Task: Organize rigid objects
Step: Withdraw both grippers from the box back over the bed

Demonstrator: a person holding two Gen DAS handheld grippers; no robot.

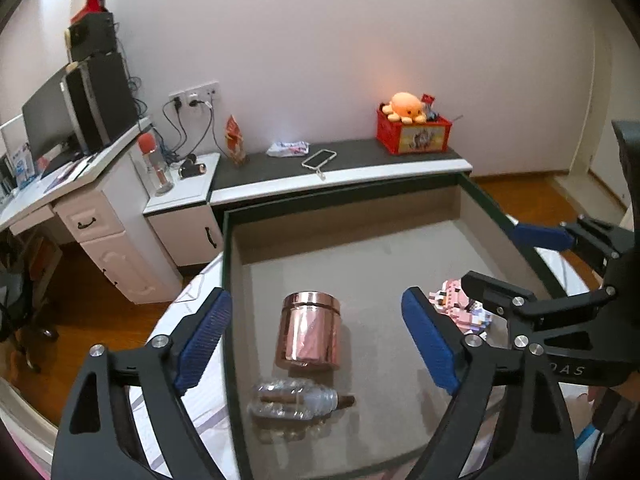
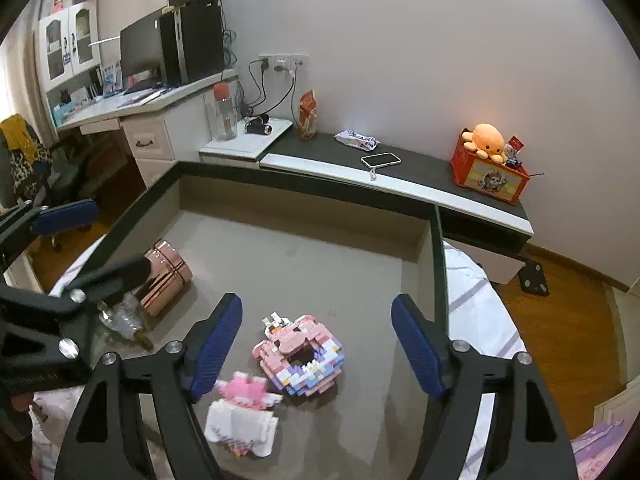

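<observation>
Left wrist view: left gripper is hovering over the grey-lined tray, tongs spread wide, holding nothing. Rose-gold jar is lying on its side between the blue pads, below them, not touching either. Clear plastic bottle is lying crosswise just beside the jar's near end, cap pointing right. Both are sitting toward the tray's left wall, probably grouped there as the container pile. Right gripper is showing at the right edge, also spread wide, with a pink block model partly hidden behind it. My read: the left is lining up on the jar, and the wide opening suits its diameter.

Right wrist view: right gripper is hanging above the tray's right half, tongs wide, gripping nothing. Pink brick ring model is lying flat on the liner between the pads. Pink-and-white brick figure is lying close to it, blurred, nearer the left pad; cannot tell if the two touch. Jar and bottle are sitting well apart from them on the far left, behind the left gripper's frame. Toys right, containers left looks like sorting by kind. Risk: brick builds may shed pieces under a hard squeeze.
</observation>
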